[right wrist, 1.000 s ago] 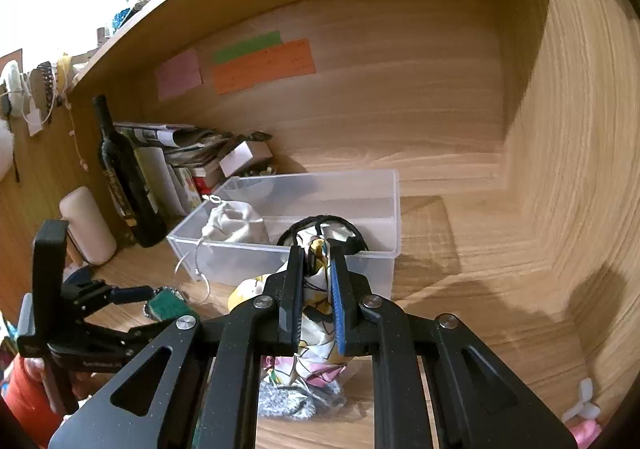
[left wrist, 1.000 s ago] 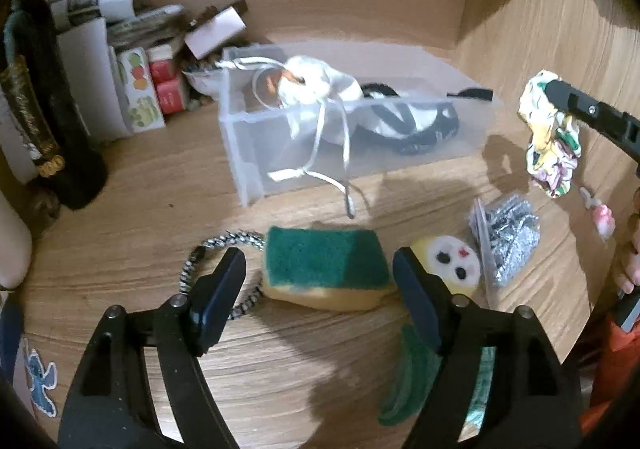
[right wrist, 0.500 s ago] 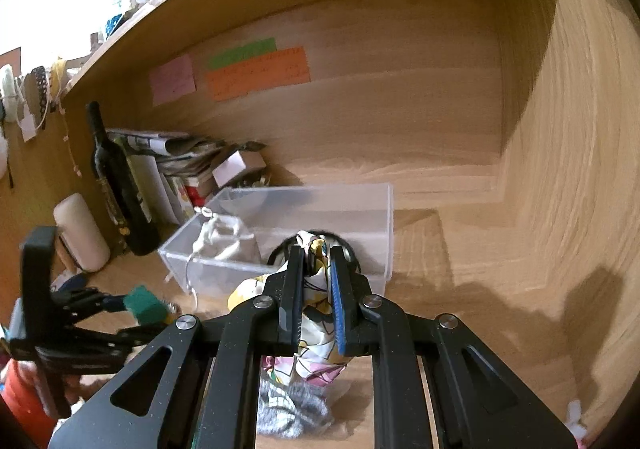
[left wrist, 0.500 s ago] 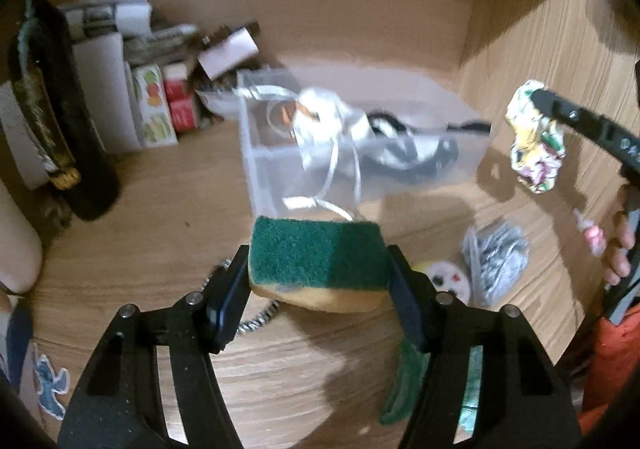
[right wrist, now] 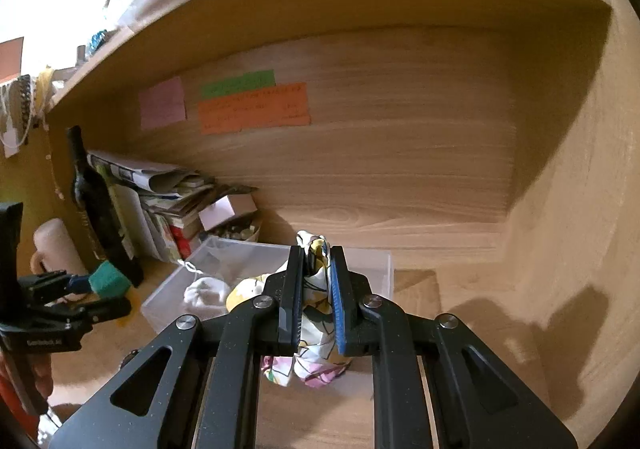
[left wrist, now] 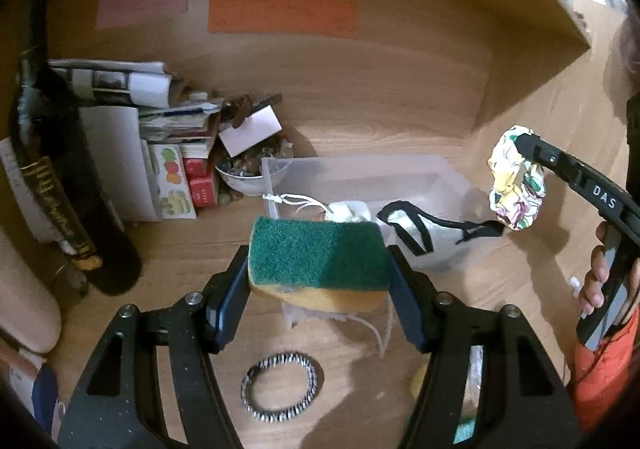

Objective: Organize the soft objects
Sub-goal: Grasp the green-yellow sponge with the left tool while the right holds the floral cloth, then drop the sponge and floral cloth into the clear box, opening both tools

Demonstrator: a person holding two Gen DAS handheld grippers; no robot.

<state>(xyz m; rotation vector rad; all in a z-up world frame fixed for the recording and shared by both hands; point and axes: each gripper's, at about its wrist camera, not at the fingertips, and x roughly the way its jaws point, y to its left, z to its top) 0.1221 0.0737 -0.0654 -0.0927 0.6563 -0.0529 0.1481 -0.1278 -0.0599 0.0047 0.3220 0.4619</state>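
The sponge (left wrist: 320, 263) is a soft rectangular block, rough dark-green scouring felt on top and yellow foam beneath. The left gripper (left wrist: 320, 281) pinches it by its two short ends, fingers spread wide to the block's full length, and holds it level in the air above the wooden desk (left wrist: 168, 281). Just beyond the sponge sits a clear plastic bin (left wrist: 400, 173) with thin translucent walls; inside lie a white drawstring pouch (left wrist: 348, 211) and a white cloth piece with black straps (left wrist: 420, 229). Below the left gripper, on the desk, lies a black-and-white striped hair tie (left wrist: 280, 387), a flattened ring.

The right gripper (right wrist: 316, 261) points forward and slightly down, its fingers pressed close together on a crumpled scrunchie (right wrist: 316, 349) of thin, floral-printed fabric that bunches above and below the fingers. It hangs over the near right corner of the bin. In the left view the person's right hand (left wrist: 600, 281) wraps the handle, fingers curled.

To the left of both tools stand a dark glass bottle (left wrist: 56, 185) and stacked papers (left wrist: 132, 89).
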